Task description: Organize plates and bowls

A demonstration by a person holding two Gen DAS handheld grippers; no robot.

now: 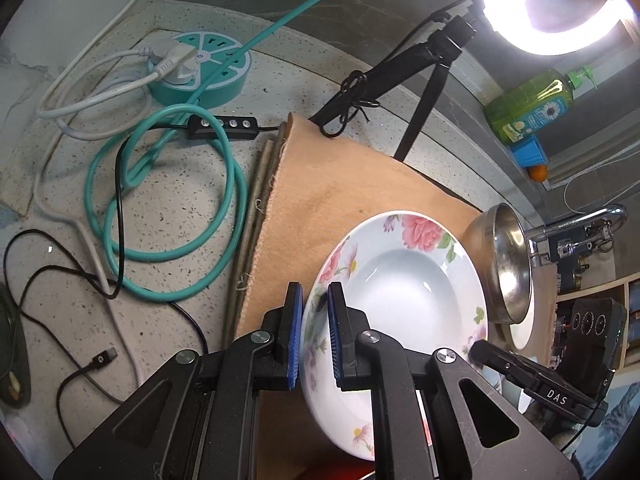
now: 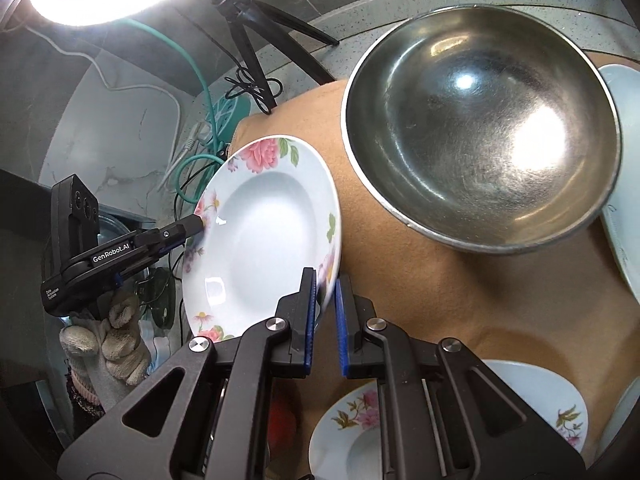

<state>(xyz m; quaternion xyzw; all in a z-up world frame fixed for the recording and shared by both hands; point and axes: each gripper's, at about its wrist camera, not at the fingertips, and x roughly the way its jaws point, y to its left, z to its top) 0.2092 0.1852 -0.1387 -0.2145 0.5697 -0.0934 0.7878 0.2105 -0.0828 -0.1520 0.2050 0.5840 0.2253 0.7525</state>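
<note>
Porcelain first: from the left wrist camera, a floral plate [image 1: 400, 280] hangs tilted above a peach-coloured cloth [image 1: 320, 200], its white well facing the lens. The left gripper [image 1: 314, 332] is pinched narrow on the plate's near rim, one blue pad [image 1: 295, 340] behind the rim and the other on its face. Just beyond the plate's far edge stands a steel bowl [image 1: 508, 268], seen almost edge-on. The right gripper [image 1: 520, 372] reaches in from the lower right, its tips at the plate's opposite rim. On the speckled counter [image 1: 180, 208] to the left lie a coiled teal cable [image 1: 160, 216], a round teal power strip [image 1: 200, 68] and some black leads. A green soap bottle [image 1: 532, 106] sits on the ledge under a bright ring light [image 1: 560, 4].

From the right wrist camera, the same plate [image 2: 264, 240] is held aloft between both tools. The right gripper [image 2: 326, 320] is nearly closed, with the plate's lower right rim caught between its blue pads. The left gripper [image 2: 192, 226] clamps the rim on the far left, carried by a gloved hand [image 2: 112, 336]. The steel bowl [image 2: 480, 128] rests on the cloth [image 2: 440, 300] at upper right, close to the plate but apart from it. A second floral plate [image 2: 360, 432] lies on the cloth beneath the gripper body, and another white dish [image 2: 624, 184] shows at the right edge.
</note>
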